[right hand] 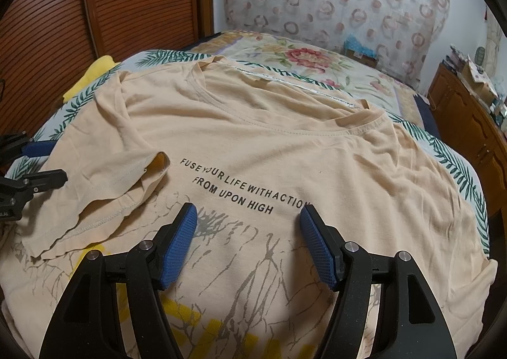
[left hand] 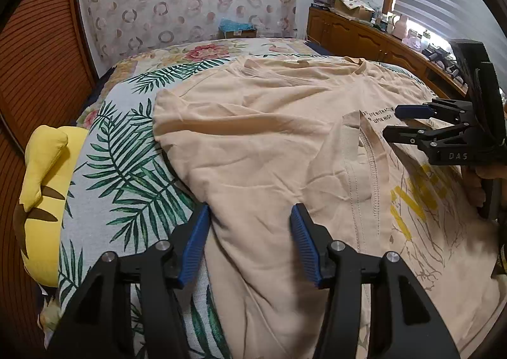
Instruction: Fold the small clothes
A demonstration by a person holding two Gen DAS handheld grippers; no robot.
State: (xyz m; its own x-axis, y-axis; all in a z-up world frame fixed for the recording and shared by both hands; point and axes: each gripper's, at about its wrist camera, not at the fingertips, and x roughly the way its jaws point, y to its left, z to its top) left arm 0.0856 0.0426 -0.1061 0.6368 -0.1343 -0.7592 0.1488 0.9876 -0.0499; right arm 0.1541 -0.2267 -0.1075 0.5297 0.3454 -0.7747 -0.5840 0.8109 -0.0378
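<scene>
1. A peach T-shirt (right hand: 285, 149) lies spread front-up on a bed (left hand: 126, 168) covered with a palm-leaf and flower print; its collar points toward the far end of the bed.
2. Black lettering (right hand: 240, 187) crosses the chest, with grey cracked lines and yellow letters printed below it.
3. One sleeve (right hand: 104, 194) is folded inward over the front of the shirt, its hemmed edge lying beside the start of the lettering.
4. The left tool (left hand: 250, 241) is released, its blue pads spread wide. It hovers over the side edge of the shirt, one finger above the bedcover and the other above the fabric, gripping nothing.
5. The right tool (right hand: 248, 244) is also released, fingers wide apart over the printed chest just below the lettering, with no cloth between them.
6. In the left wrist view the right tool (left hand: 393, 124) sits near the folded sleeve.
7. A yellow plush toy (left hand: 44, 187) lies at the bed's edge beside the shirt.
8. A wooden cabinet (left hand: 364, 38) with clutter on top runs along the far side of the bed.
</scene>
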